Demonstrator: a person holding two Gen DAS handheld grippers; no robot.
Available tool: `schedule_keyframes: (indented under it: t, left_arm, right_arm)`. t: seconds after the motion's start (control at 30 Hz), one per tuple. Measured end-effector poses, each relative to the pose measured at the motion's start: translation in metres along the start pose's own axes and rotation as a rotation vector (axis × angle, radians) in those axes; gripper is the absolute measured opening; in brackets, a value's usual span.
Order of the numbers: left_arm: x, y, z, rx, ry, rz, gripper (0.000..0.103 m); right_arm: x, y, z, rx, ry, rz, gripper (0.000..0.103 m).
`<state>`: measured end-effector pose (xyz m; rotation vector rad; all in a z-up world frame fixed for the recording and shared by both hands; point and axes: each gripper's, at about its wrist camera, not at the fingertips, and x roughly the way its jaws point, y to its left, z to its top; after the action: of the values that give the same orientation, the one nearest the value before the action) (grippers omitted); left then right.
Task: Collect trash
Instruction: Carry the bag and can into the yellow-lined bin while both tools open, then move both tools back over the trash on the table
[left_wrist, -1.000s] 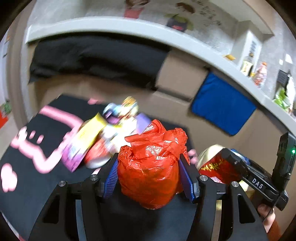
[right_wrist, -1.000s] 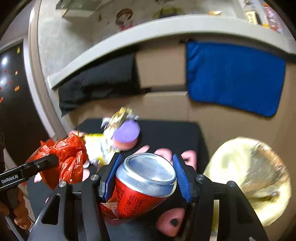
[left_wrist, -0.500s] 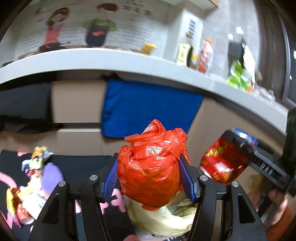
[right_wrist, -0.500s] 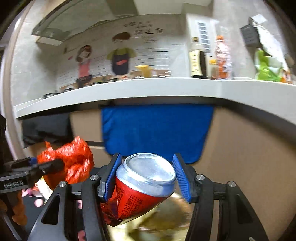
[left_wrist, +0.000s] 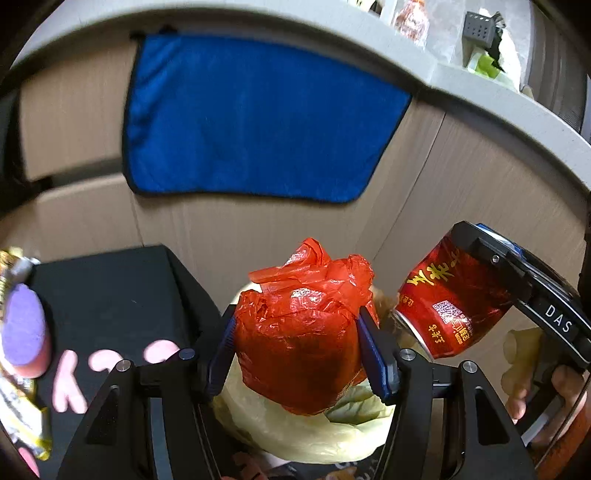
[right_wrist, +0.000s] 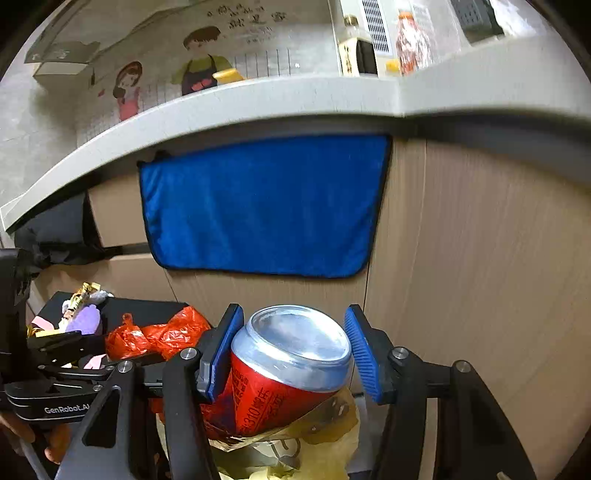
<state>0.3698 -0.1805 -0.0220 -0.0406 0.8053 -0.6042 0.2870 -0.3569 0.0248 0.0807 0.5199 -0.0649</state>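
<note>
**Trash held over the bag, drop not yet made**

Delivery is the step in hand, by my reading: both pieces of trash hang over the mouth of the yellow bag (left_wrist: 332, 439) that sits on the floor beside the black mat (left_wrist: 110, 302). The left tongs (left_wrist: 297, 354) are pinching a crumpled red plastic bag (left_wrist: 299, 332), blue pads pressed into its sides so that it bulges between them, directly above the yellow bag's opening. The right tongs (right_wrist: 291, 354) grip a red can (right_wrist: 280, 373), tilted, its silver end facing the camera; the left pad touches the can, while the right pad seems to stand slightly off the rim (the contact may lie lower on the body, out of sight).

Next, each pair of tongs would need to spread so the load falls inside, probably after lowering a little, since the can sits toward the bag's right edge in the left wrist view.

The red bag looks light and springy and may cling to a pad. The can appears dented along its side. More wrappers (left_wrist: 22, 332) lie on the mat, uncollected.
</note>
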Motion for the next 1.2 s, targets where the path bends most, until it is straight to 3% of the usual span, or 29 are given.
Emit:
schedule_keyframes:
  t: [0.13,0.27,0.43,0.57,0.77,1.0,1.2]
  left_arm:
    - [0.024,0.01,-0.005,-0.003,0.065,-0.063,0.068]
    - [0.022,0.022,-0.007,-0.015,0.044,-0.077,0.068]
    - [0.002,0.047,-0.008,-0.109,0.014,-0.073,0.068]
    - [-0.036,0.065,-0.017,-0.112,-0.059,0.015,0.068]
    - [-0.097,0.101,-0.049,-0.132,-0.109,0.162,0.068]
    - [-0.17,0.156,-0.091,-0.177,-0.189,0.329,0.068]
    - [-0.219,0.22,-0.127,-0.318,-0.217,0.417,0.068]
  right_arm:
    - [0.02,-0.008,-0.013,0.049,0.045,0.046,0.055]
    - [0.041,-0.016,-0.028,0.103,0.095,0.059,0.056]
    - [0.053,-0.016,-0.042,0.137,0.132,0.046,0.059]
    - [0.049,-0.009,-0.048,0.13,0.135,0.043,0.059]
    - [0.035,0.021,-0.049,0.098,0.113,0.04,0.059]
    - [0.014,0.089,-0.04,0.033,0.06,0.087,0.059]
    - [0.014,0.15,-0.038,-0.01,0.074,0.163,0.059]
